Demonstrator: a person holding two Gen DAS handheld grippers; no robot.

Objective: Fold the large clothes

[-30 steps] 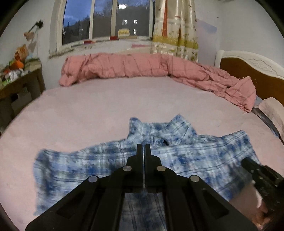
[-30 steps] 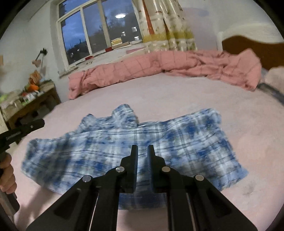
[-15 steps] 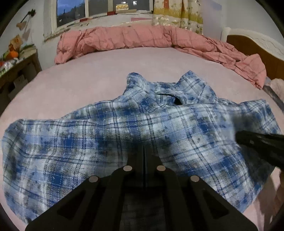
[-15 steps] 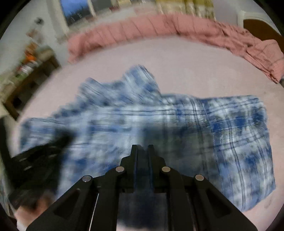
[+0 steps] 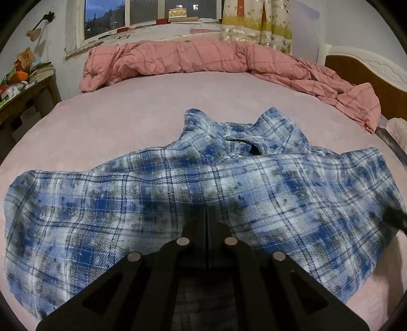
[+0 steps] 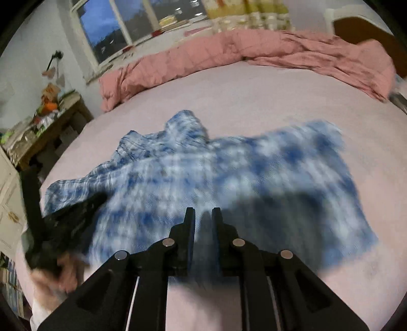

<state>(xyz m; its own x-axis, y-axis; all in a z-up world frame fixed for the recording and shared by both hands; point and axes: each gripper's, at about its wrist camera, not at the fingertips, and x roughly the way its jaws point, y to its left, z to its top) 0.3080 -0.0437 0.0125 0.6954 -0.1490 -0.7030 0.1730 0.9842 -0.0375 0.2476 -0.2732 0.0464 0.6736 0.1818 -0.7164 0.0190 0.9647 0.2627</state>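
A blue and white plaid shirt (image 5: pixel 229 185) lies spread on the pink bed, collar at the far side; it also shows, blurred, in the right wrist view (image 6: pixel 229 178). My left gripper (image 5: pixel 206 212) is shut, with its fingers pressed together low over the shirt's near edge; I cannot tell whether cloth is pinched. My right gripper (image 6: pixel 203 212) has a narrow gap between its fingers and hovers over the shirt's near hem, holding nothing. The left gripper and the hand holding it (image 6: pixel 66 221) show at the left of the right wrist view.
A rumpled pink checked duvet (image 5: pixel 203 58) lies along the bed's far side and right. A wooden headboard (image 5: pixel 368 68) stands at the right. A cluttered wooden side table (image 5: pixel 25 81) stands at the left. A window (image 5: pixel 152 15) is behind.
Both grippers dropped down close over the shirt. The right gripper shut half a second ago and now stands slightly open, drawn back toward the near hem.
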